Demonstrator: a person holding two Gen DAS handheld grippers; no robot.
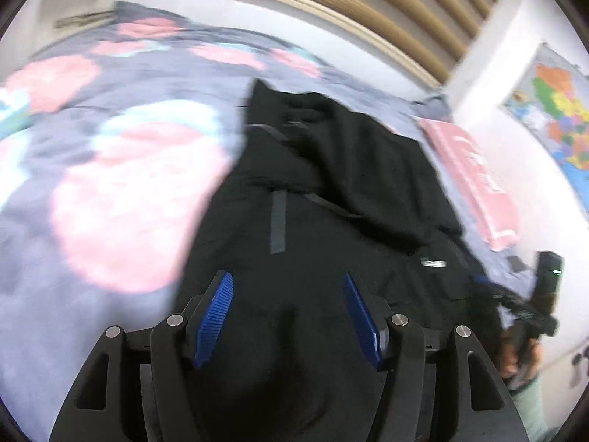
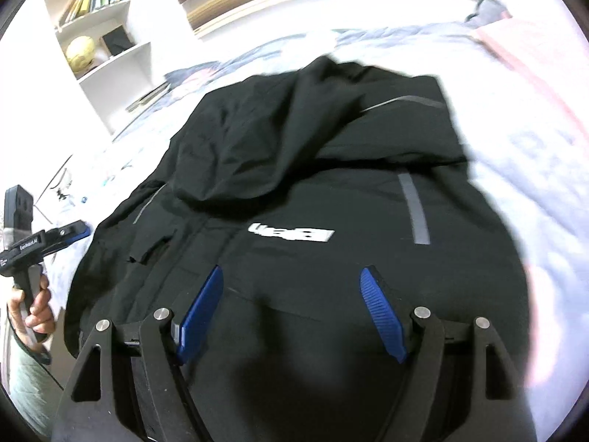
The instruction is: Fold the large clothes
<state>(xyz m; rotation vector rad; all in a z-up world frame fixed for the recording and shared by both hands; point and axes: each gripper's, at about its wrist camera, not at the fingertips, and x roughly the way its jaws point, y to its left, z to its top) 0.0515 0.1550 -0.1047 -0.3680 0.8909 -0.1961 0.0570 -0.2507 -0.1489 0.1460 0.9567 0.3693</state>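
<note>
Spread across the bed [image 1: 110, 169], whose cover is patterned in pink and pale blue, lies a black jacket [image 2: 294, 191] with grey strips and a white logo [image 2: 291, 235]; its upper part is already turned down over the body, leaving a bulky, rumpled fold toward the head of the bed. Both grippers hang above the near part of the garment: the left gripper [image 1: 287, 316] and the right gripper [image 2: 292, 313] have their jaws apart with nothing between the blue pads. The loose top layer looks unpinned, so a one-sided grab could drag it askew, and slick fabric may slip from a shallow pinch. A pink cloth [image 1: 475, 180] lies near the bed's far side edge and could be snagged.
</note>
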